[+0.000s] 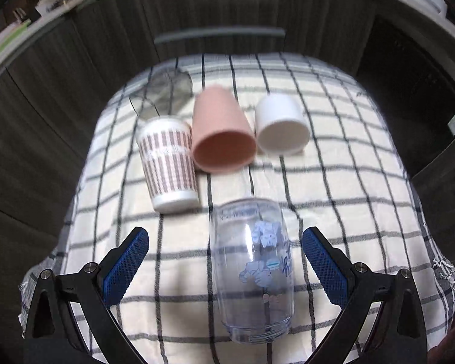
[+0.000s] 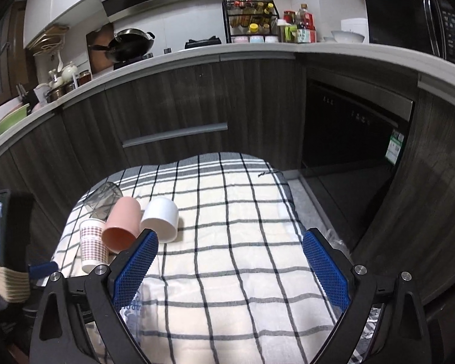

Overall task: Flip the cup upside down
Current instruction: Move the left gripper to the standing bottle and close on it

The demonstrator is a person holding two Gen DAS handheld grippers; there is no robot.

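Note:
A clear glass cup with blue cartoon print (image 1: 254, 270) lies on its side on the checked cloth (image 1: 333, 182), between the open fingers of my left gripper (image 1: 226, 242), touching neither pad. Behind it a striped paper cup (image 1: 170, 163) stands upside down, and a pink cup (image 1: 221, 133), a white cup (image 1: 280, 126) and a clear glass (image 1: 163, 97) lie on their sides. My right gripper (image 2: 230, 242) is open and empty above the cloth (image 2: 227, 273). The printed glass (image 2: 133, 306) shows partly behind its left finger, with the pink cup (image 2: 121, 226), white cup (image 2: 160, 218) and striped cup (image 2: 91, 245) beyond.
Dark wood kitchen cabinets (image 2: 173, 103) and a dishwasher (image 2: 348, 130) stand behind the small table. The counter above holds a wok (image 2: 130, 42), a spice rack (image 2: 251, 21) and a microwave (image 2: 415, 21). The left gripper's body (image 2: 6, 242) is at the right view's left edge.

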